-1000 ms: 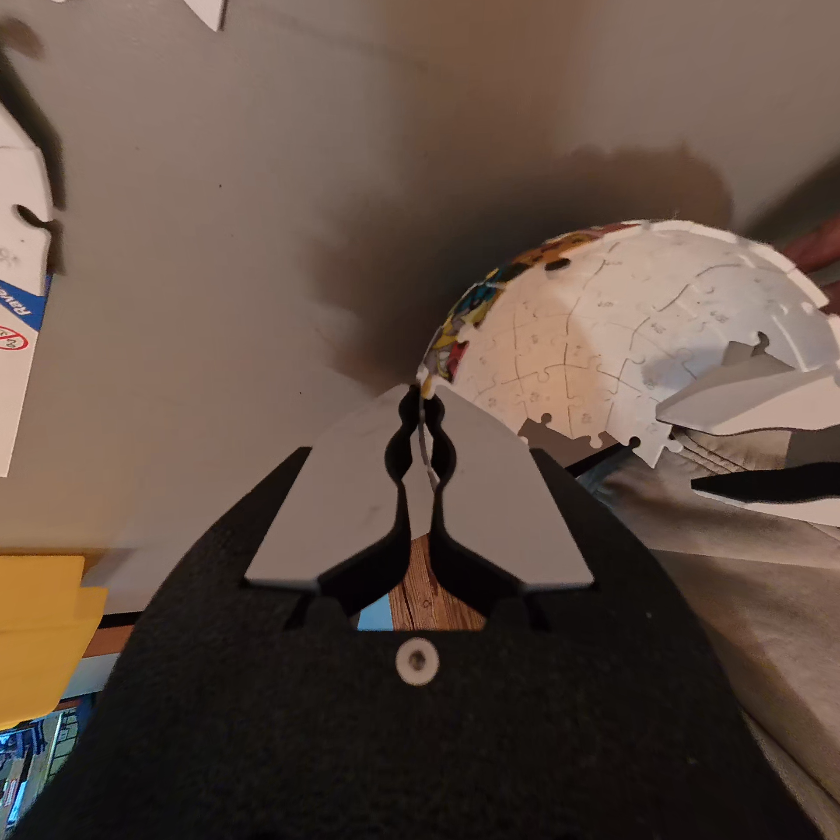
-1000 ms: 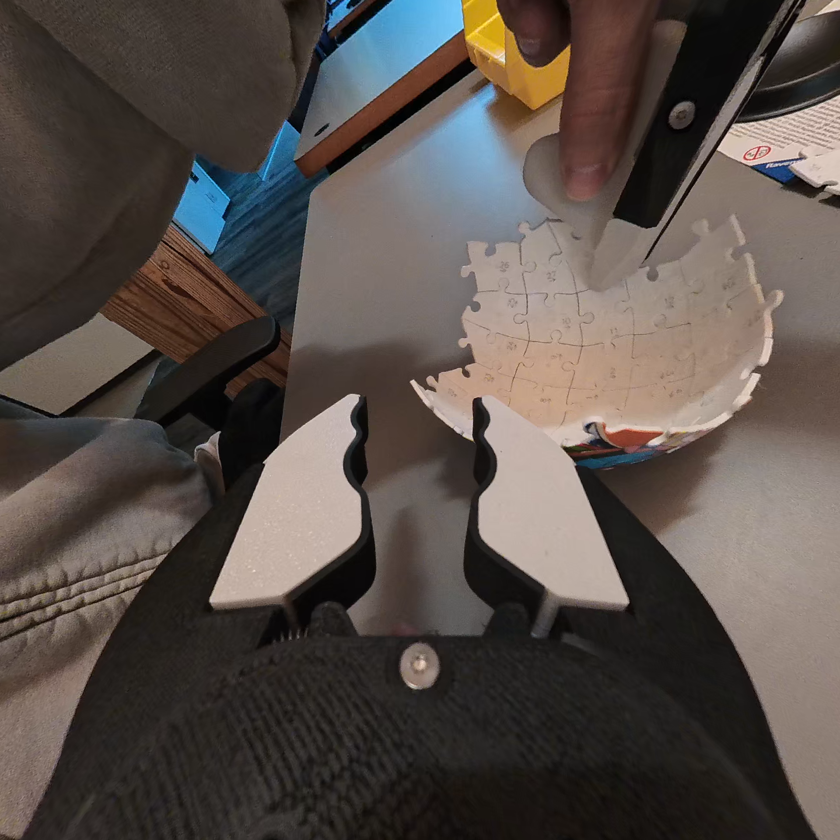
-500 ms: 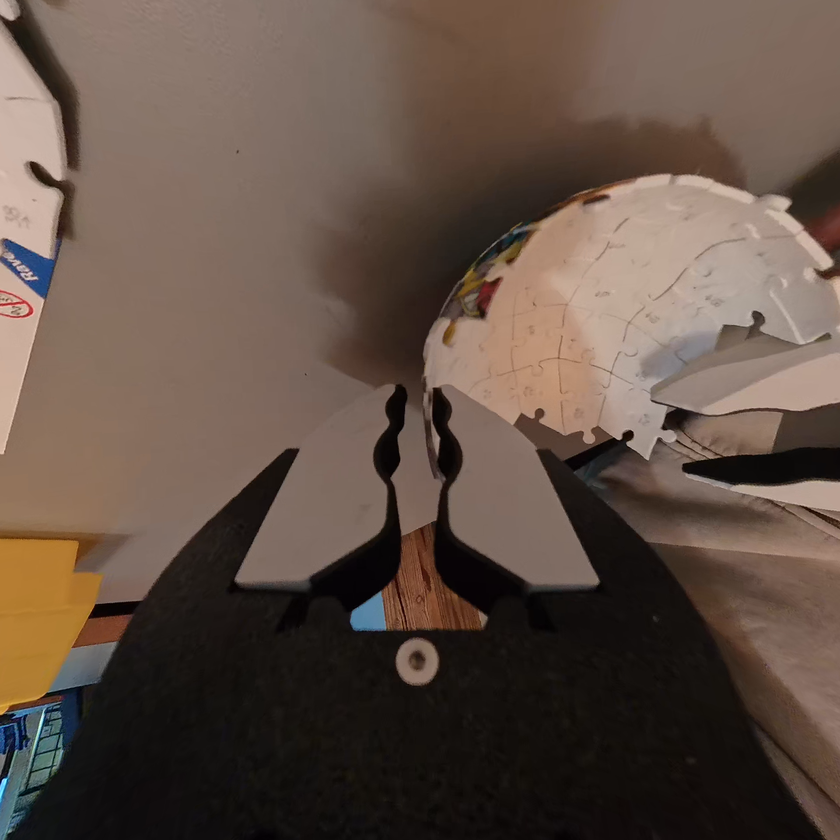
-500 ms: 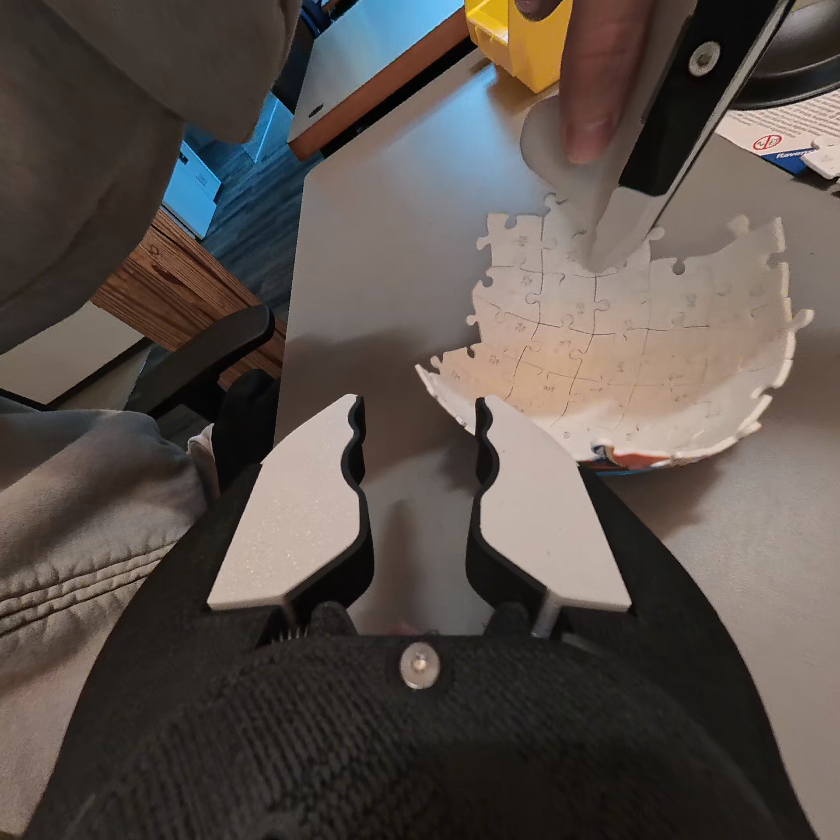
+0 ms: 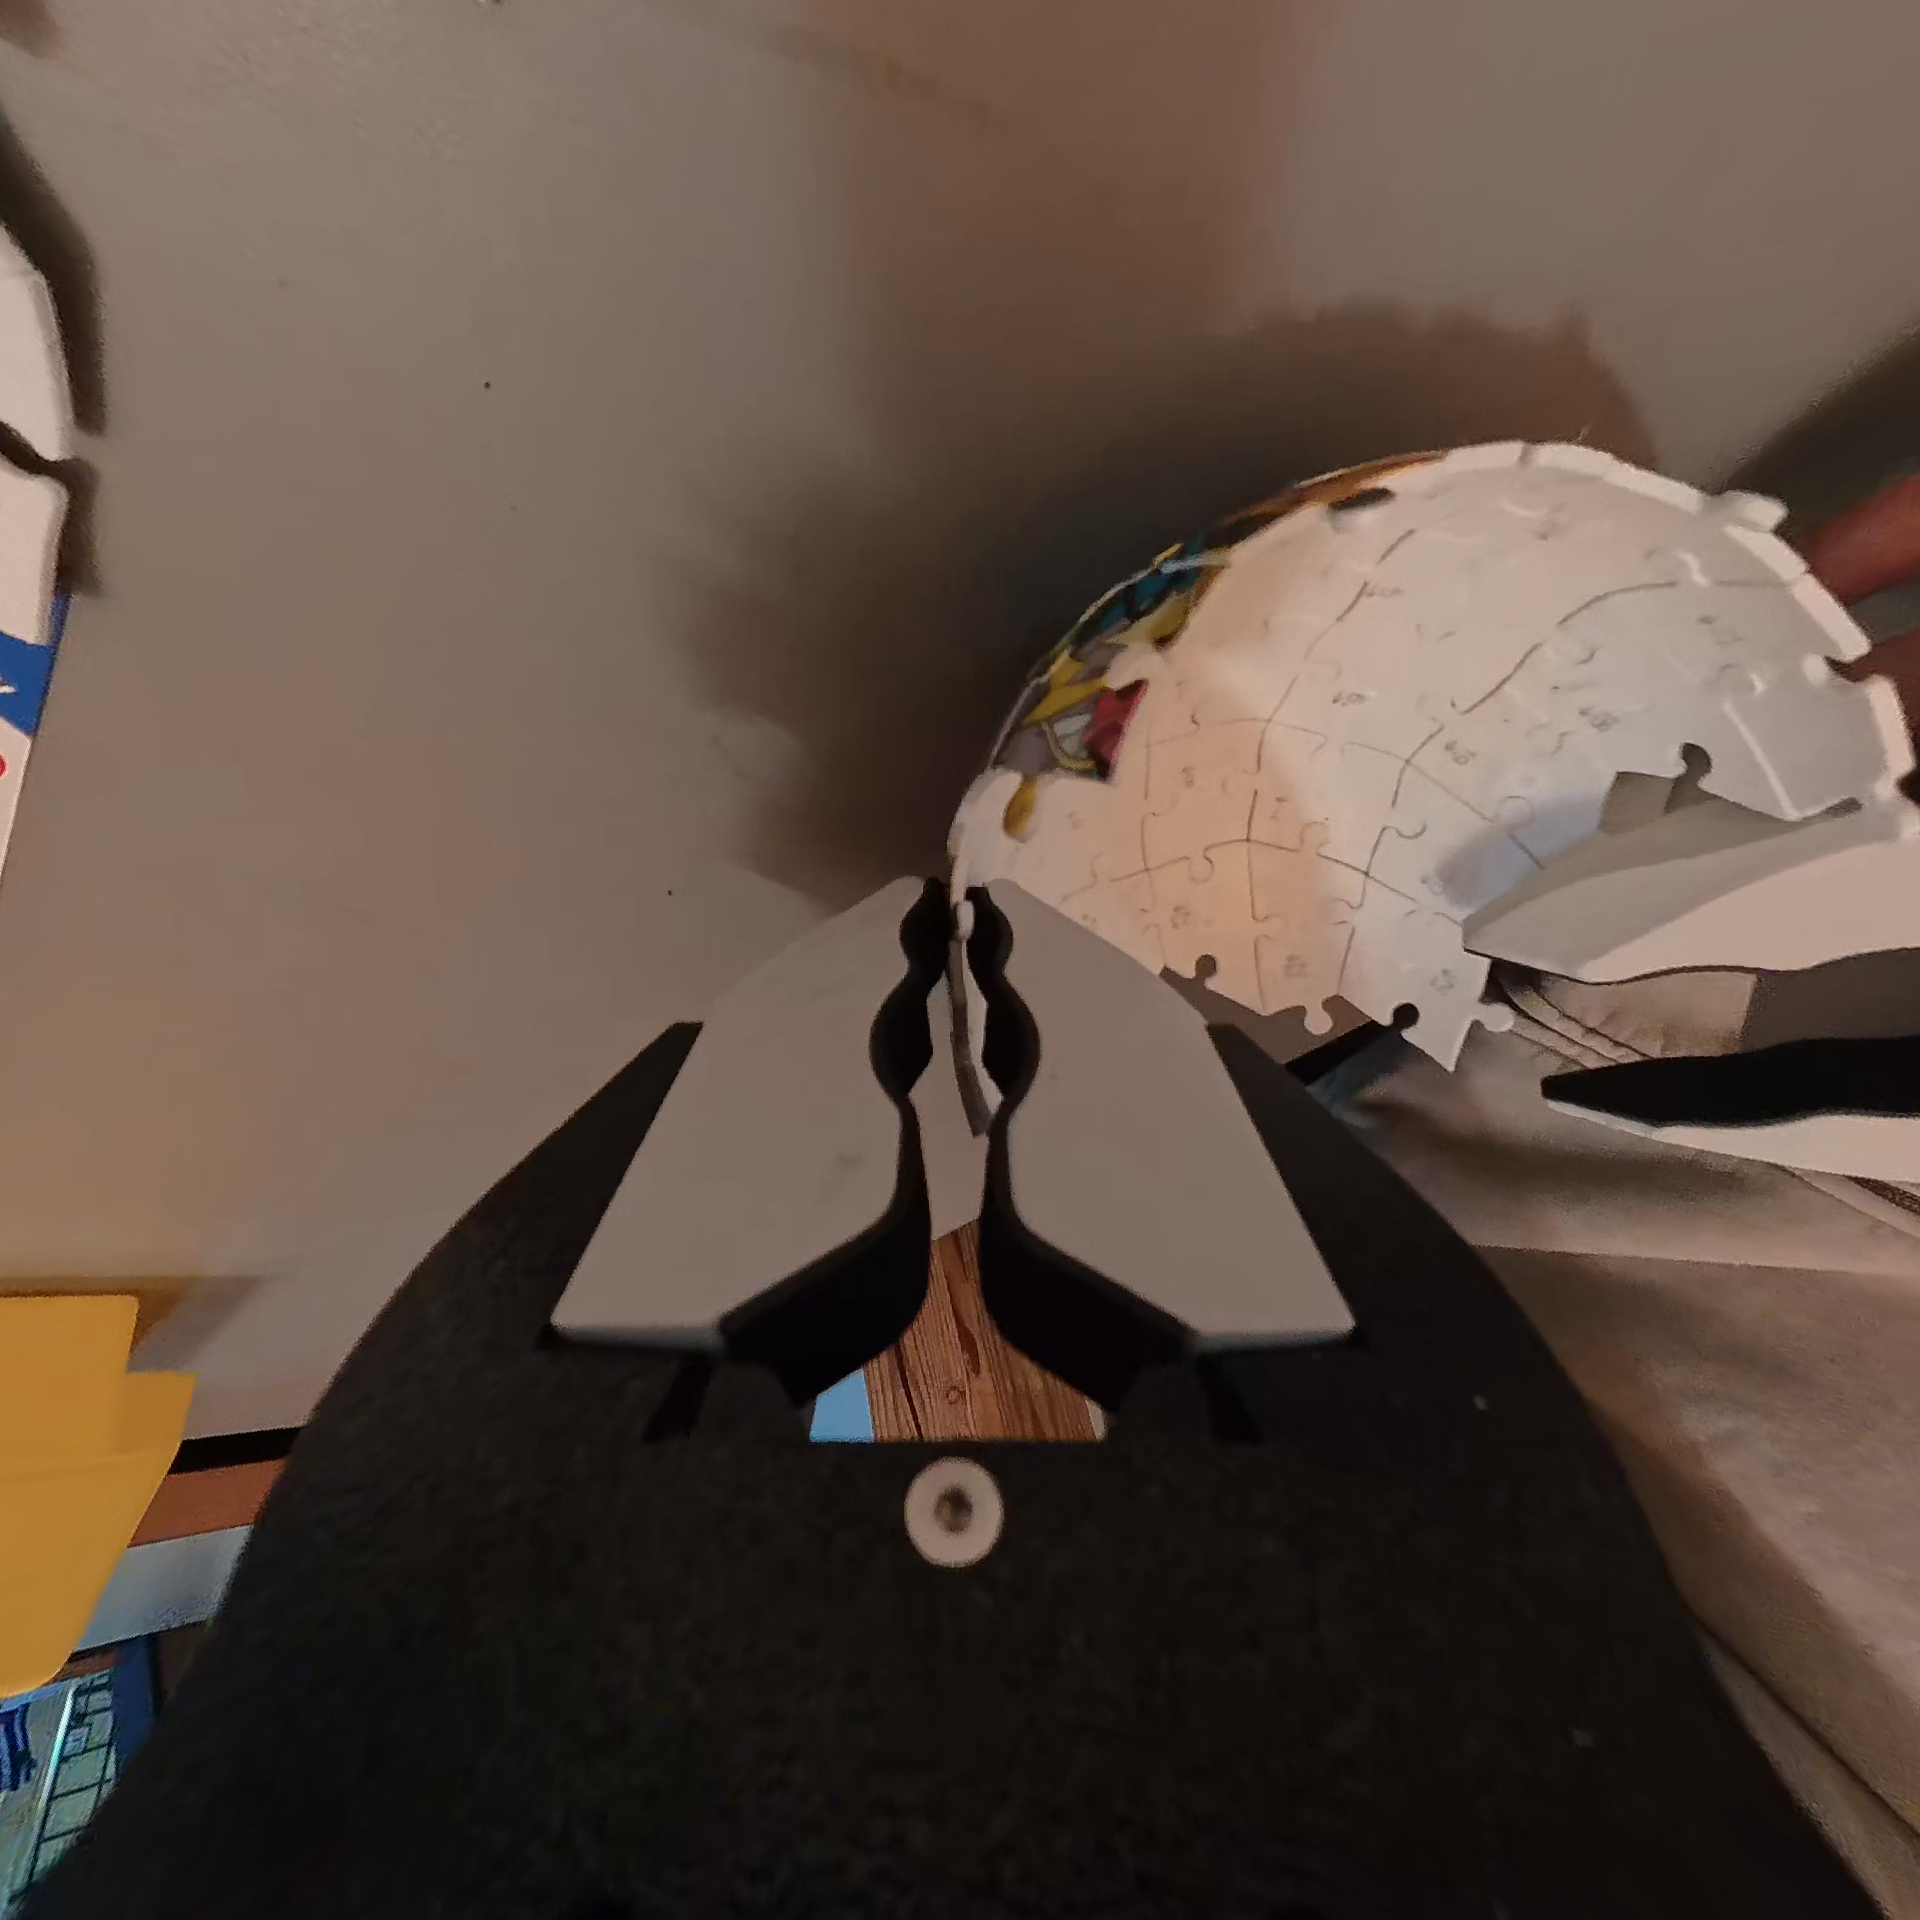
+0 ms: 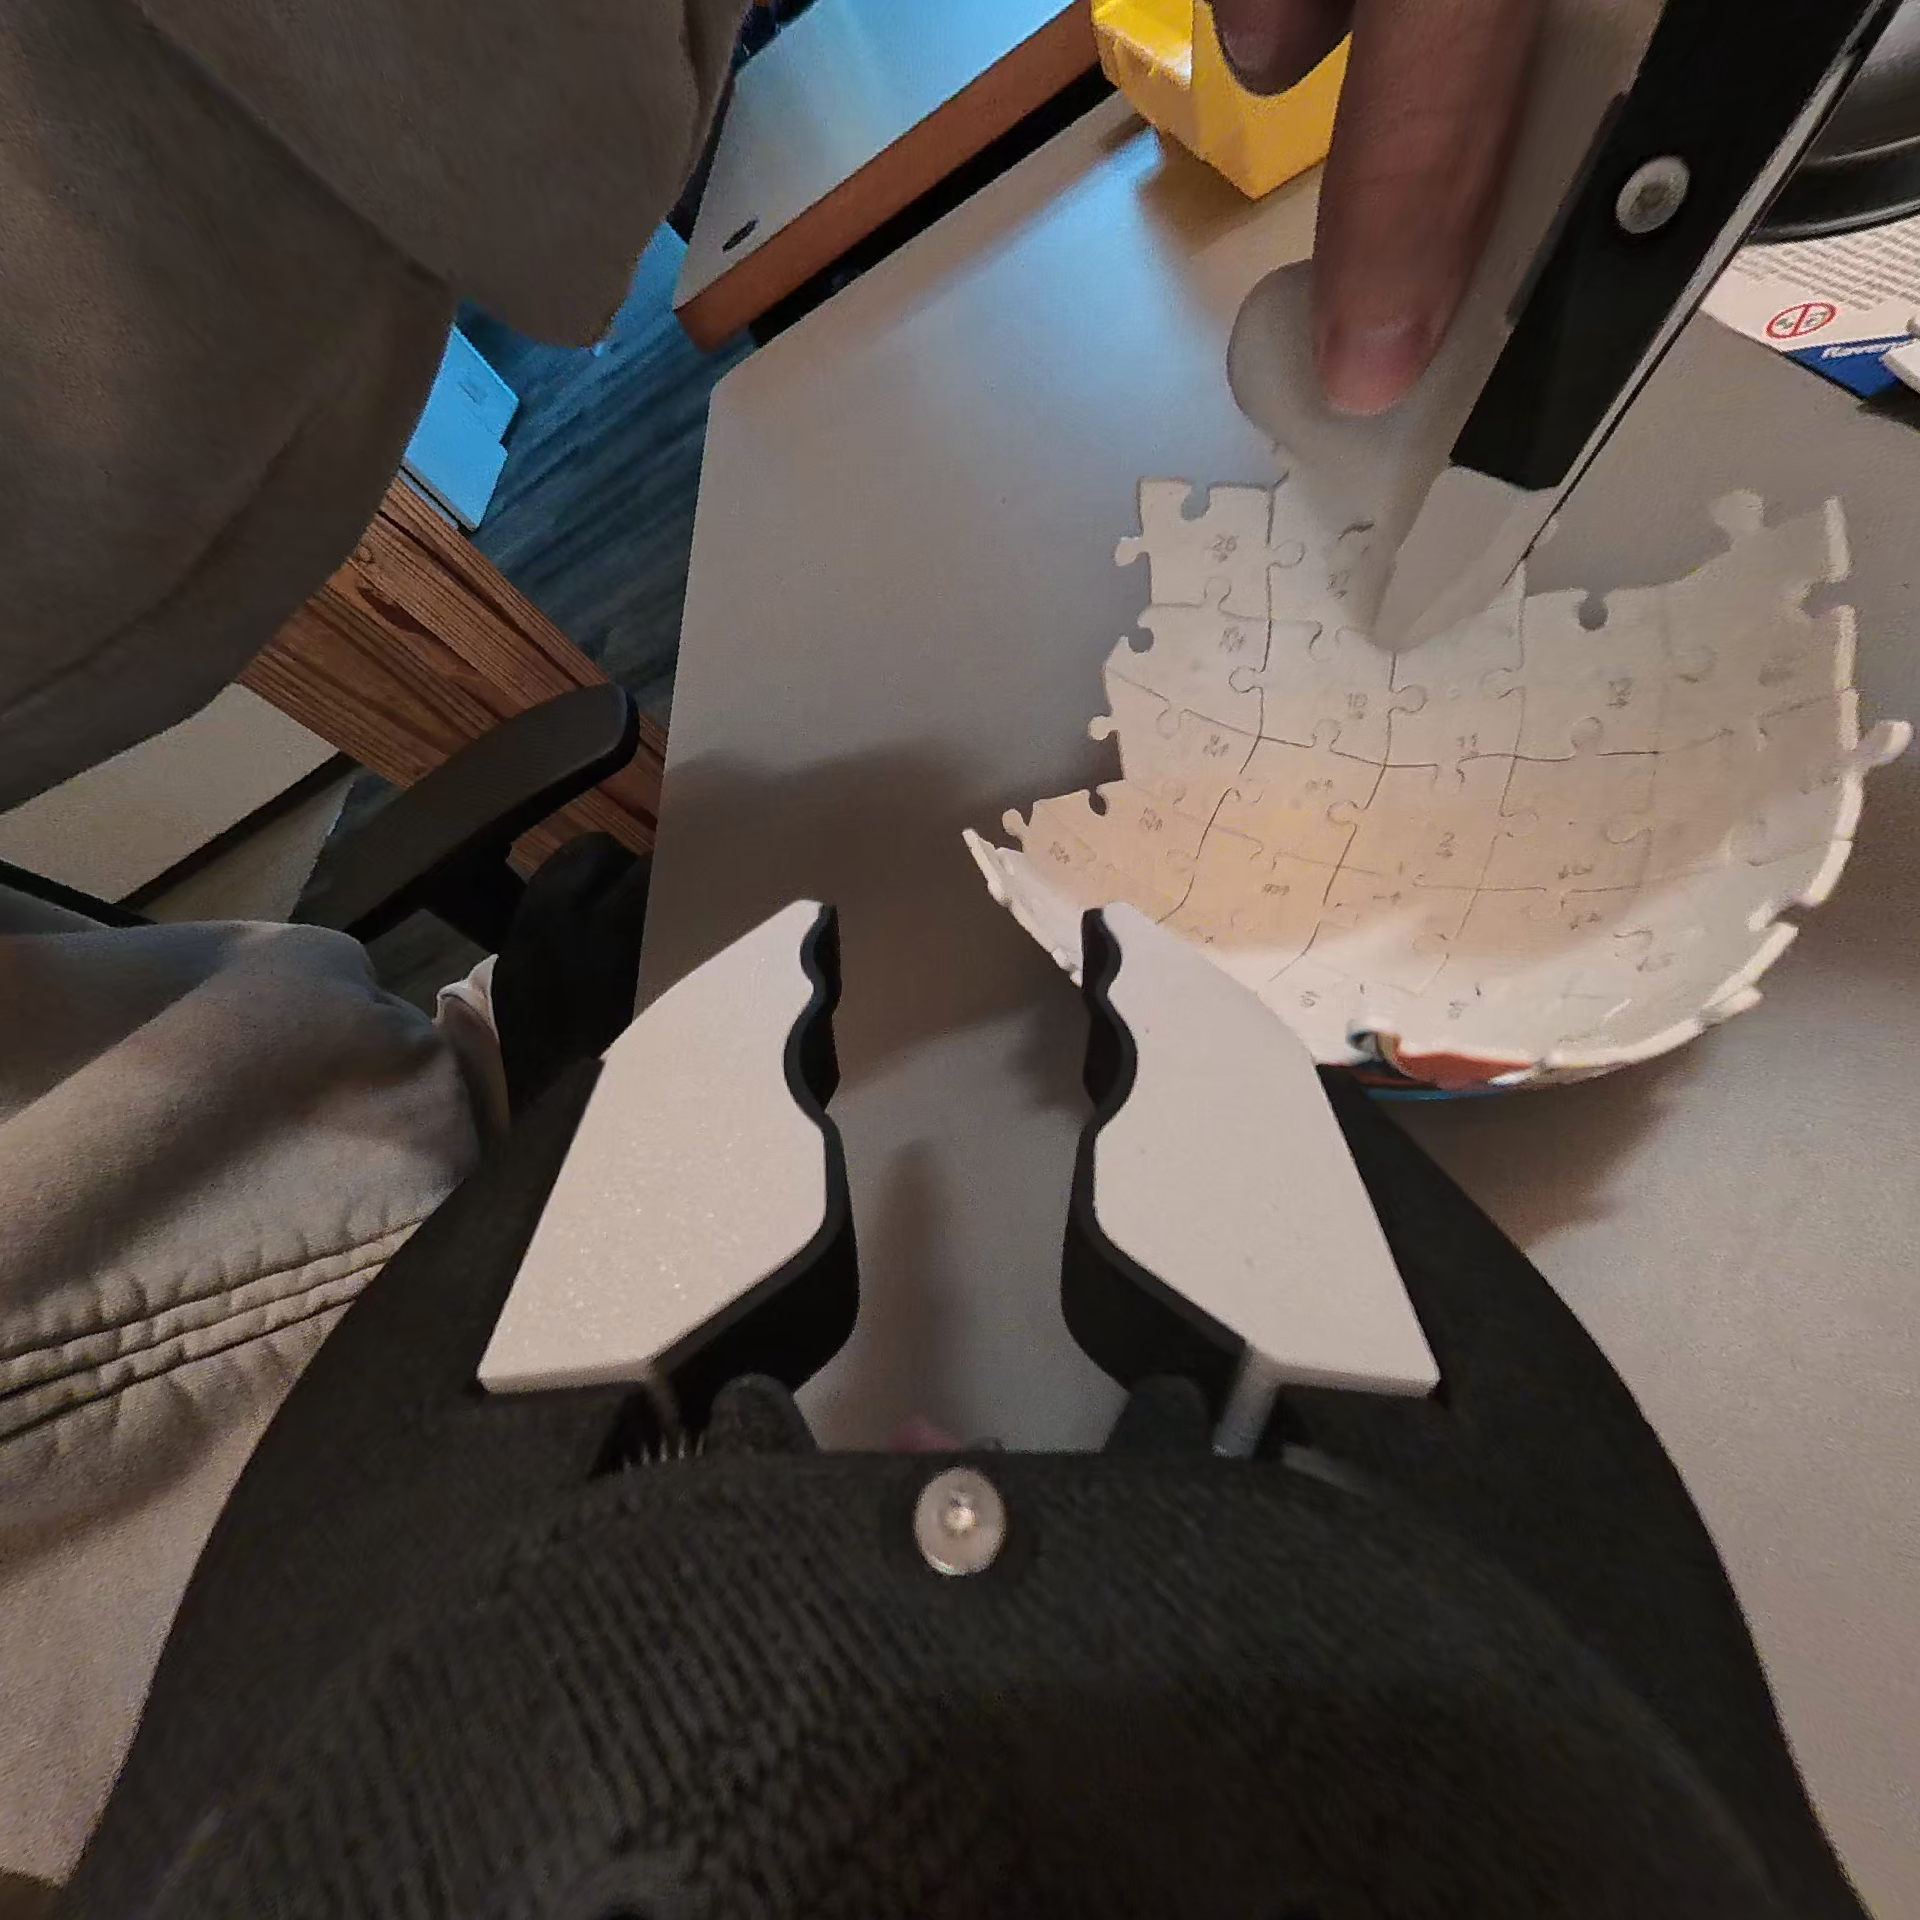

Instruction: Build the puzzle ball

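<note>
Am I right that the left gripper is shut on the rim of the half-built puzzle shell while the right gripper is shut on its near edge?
Not quite. In the right wrist view the right gripper is open and holds nothing, its jaws apart beside the near edge of the puzzle shell. The left gripper is indeed shut on the rim.

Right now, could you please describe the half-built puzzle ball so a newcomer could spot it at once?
On the grey table, ahead of the open right gripper, sits the puzzle ball, a curved bowl of joined pieces. Unlike the yellow bin behind it, it is white inside with a jagged rim.
</note>
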Tool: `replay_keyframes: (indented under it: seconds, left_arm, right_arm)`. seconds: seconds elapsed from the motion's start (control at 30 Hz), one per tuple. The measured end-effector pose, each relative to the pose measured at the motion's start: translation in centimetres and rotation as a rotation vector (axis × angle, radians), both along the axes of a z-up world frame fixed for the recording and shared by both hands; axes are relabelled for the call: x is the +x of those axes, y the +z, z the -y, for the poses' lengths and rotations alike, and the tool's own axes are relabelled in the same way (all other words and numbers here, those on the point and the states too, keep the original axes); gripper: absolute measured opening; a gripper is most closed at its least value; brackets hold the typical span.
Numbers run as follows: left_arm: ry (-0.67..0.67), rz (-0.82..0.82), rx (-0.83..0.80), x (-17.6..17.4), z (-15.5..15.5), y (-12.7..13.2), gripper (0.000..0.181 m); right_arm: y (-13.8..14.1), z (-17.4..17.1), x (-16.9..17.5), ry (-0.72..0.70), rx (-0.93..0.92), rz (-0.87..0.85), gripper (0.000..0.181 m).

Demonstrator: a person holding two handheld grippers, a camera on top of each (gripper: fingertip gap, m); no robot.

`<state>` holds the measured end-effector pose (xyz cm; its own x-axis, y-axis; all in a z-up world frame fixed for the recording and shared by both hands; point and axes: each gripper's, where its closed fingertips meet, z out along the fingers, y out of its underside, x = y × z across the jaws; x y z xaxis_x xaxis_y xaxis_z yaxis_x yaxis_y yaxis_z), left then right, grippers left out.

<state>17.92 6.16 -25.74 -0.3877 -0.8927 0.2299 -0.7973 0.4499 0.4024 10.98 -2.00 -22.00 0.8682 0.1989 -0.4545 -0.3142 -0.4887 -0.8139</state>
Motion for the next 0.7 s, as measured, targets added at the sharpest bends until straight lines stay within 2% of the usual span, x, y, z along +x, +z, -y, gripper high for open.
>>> replay_keyframes:
  seconds: [0.07, 0.17, 0.27, 0.43, 0.53, 0.7]
  left_arm:
    - [0.001, 0.004, -0.004, 0.0, 0.0, 0.1, 0.004]
    - [0.013, -0.003, 0.023, -0.1, -0.5, 0.2, 0.027]
    - [0.028, -0.024, 0.038, -0.6, -1.0, 0.5, 0.029]
    - [0.055, -0.043, 0.043, -1.2, -1.2, 0.4, 0.023]
    - [0.063, -0.066, 0.007, -1.6, -0.7, 0.3, 0.007]
    - [0.063, -0.062, -0.011, -1.5, -0.4, 0.5, 0.004]
  right_arm:
    - [0.0, 0.0, 0.1, -0.005, -0.002, -0.004, 0.046]
    - [0.0, 0.0, 0.1, -0.010, -0.002, -0.008, 0.047]
    - [0.0, 0.0, 0.1, -0.010, -0.003, -0.008, 0.047]
    - [0.0, -0.1, 0.0, -0.006, -0.001, -0.008, 0.047]
    - [0.1, -0.1, -0.1, -0.007, 0.000, -0.012, 0.046]
    - [0.0, -0.1, -0.2, 0.003, -0.006, -0.006, 0.046]
